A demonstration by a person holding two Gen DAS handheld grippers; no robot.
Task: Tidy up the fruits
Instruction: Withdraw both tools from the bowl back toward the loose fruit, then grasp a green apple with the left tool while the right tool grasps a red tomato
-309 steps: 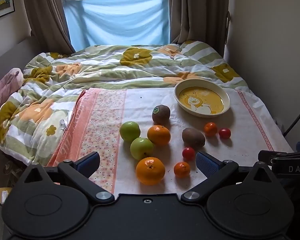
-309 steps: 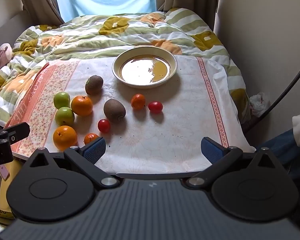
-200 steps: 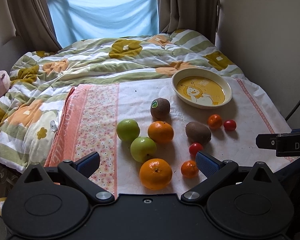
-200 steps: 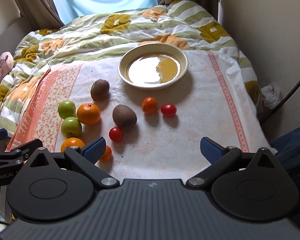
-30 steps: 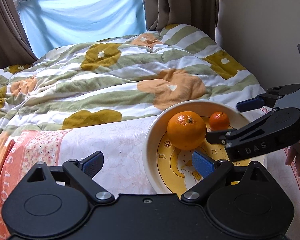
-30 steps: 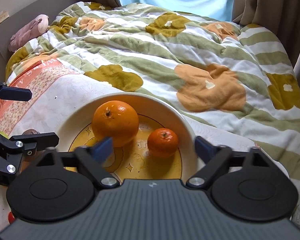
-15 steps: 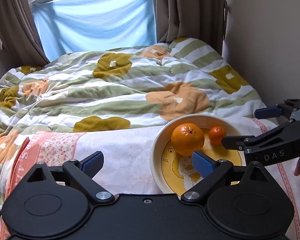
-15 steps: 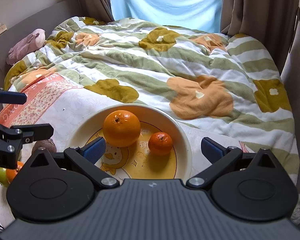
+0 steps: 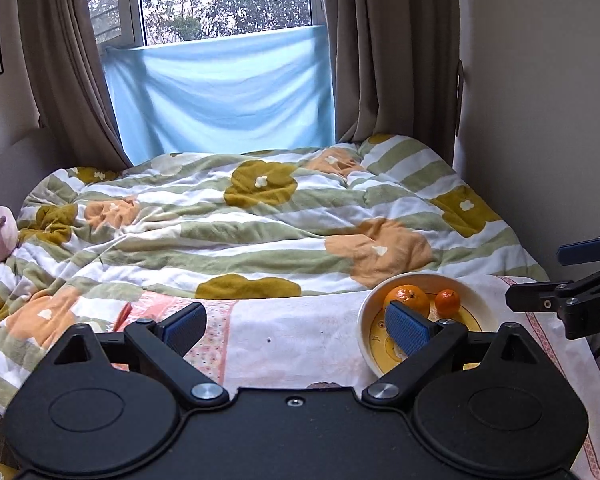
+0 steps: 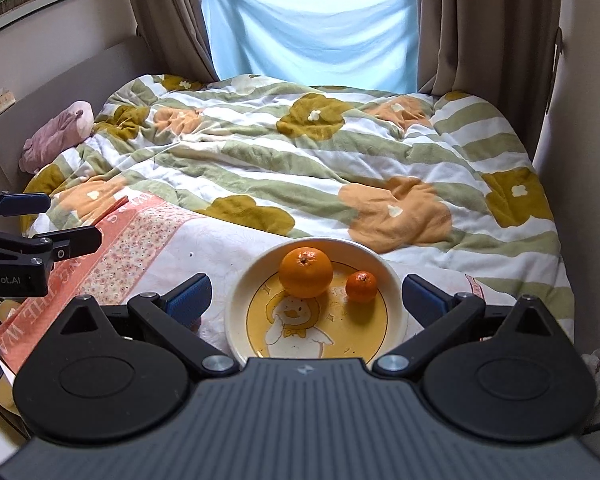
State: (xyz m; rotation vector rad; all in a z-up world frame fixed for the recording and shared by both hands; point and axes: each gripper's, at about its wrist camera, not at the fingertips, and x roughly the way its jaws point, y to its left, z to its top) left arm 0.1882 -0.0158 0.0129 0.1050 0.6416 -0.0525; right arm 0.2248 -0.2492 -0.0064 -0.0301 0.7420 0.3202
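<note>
Both tools are empty, fingers spread wide. The left tool (image 9: 296, 328) and right tool (image 10: 306, 294) hover over the bed, presumably freed for more fruit. The bowl (image 10: 236, 312) sits straight ahead between the right tool's fingers — a large orange (image 10: 305, 267) and small mandarin (image 10: 361, 275) rest inside, side by side. From the left tool, the bowl lies just behind its right finger.

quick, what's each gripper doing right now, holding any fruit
Left gripper: open, holding nothing.
Right gripper: open, holding nothing, above the plate with the large orange and small orange.
</note>
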